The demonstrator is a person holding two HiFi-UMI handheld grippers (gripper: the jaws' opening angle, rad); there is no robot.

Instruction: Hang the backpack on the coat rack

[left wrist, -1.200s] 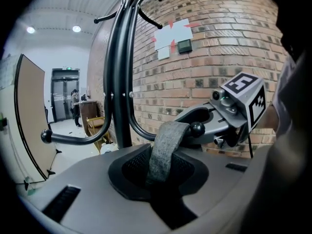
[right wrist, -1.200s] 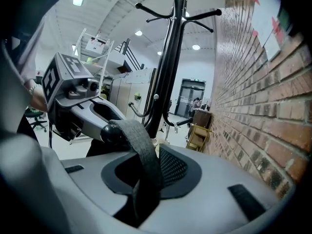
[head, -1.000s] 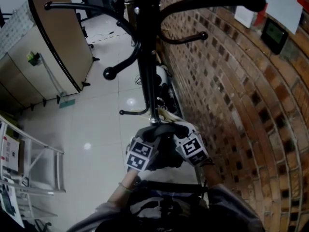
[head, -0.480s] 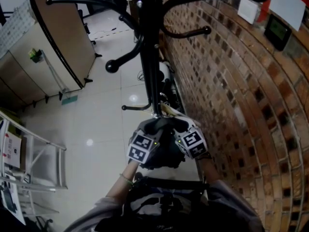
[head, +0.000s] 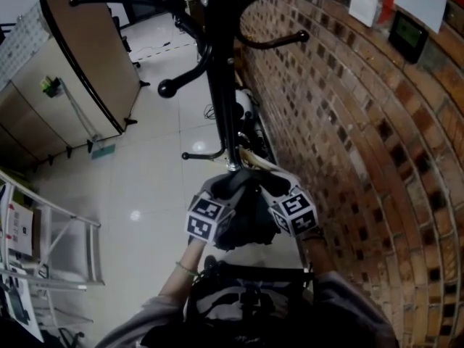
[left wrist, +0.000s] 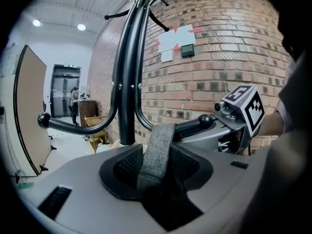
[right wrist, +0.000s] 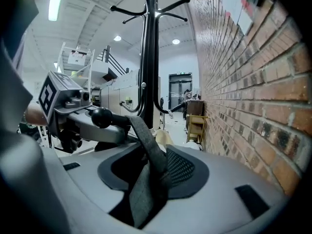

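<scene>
The grey backpack (head: 246,220) hangs against the black coat rack (head: 221,85). Its grey carry loop (left wrist: 157,150) lies over a low hook that ends in a ball (left wrist: 205,121); the right gripper view shows the same loop (right wrist: 146,152) and ball (right wrist: 101,117). My left gripper (head: 221,194) and right gripper (head: 275,191) flank the pack's top, marker cubes outward. Both sets of jaws are opening, with the pack's top edge between them and the pads no longer pressing. In the gripper views the fingertips are hidden by the pack's grey top (left wrist: 73,189).
A brick wall (head: 348,136) runs close along the right. The rack's upper hooks (head: 170,87) reach out above the grippers. A brown partition (head: 87,56) and a metal shelf frame (head: 51,245) stand to the left on the pale tiled floor (head: 156,187).
The two marker cubes have drawn slightly apart at the pack's top. The backpack stays on the low hook and the hands have barely shifted.
</scene>
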